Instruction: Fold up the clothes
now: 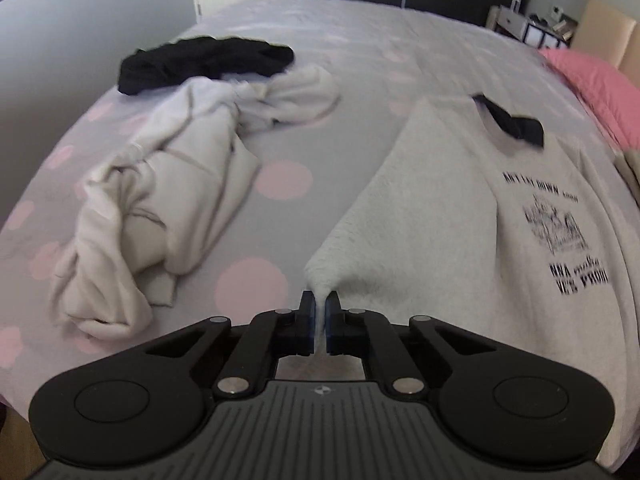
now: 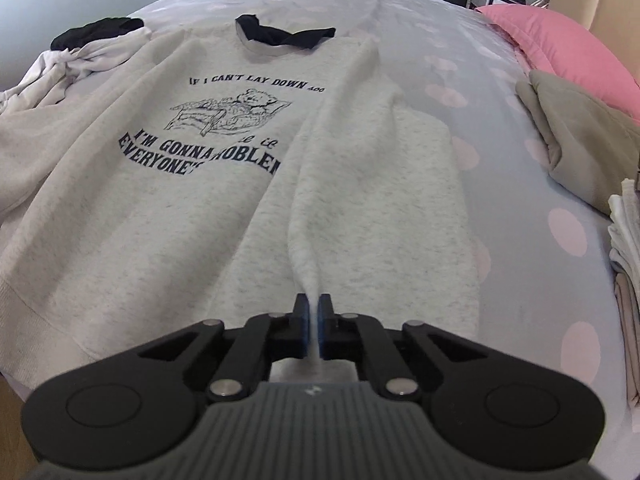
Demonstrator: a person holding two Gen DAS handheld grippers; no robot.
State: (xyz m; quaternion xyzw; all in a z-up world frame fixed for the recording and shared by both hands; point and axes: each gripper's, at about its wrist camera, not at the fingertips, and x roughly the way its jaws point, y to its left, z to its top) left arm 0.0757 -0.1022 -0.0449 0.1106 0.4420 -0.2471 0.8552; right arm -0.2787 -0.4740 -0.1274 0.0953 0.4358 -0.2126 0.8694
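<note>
A light grey sweatshirt (image 2: 168, 216) with a dark collar and a printed bear and dark lettering lies face up on the bed. My right gripper (image 2: 314, 308) is shut on a pinch of its fabric near the right side, pulling a ridge toward the camera. In the left wrist view the same grey sweatshirt (image 1: 436, 208) lies to the right, and my left gripper (image 1: 320, 306) is shut on a pulled-up point of its left edge. Each pinch of cloth runs down between the blue pads.
A crumpled cream garment (image 1: 160, 200) and a black garment (image 1: 204, 62) lie on the left of the dotted grey bedspread (image 1: 272, 148). A pink pillow (image 2: 560, 40), a folded beige item (image 2: 584, 136) and a stack of folded cloth (image 2: 628, 248) sit at the right edge.
</note>
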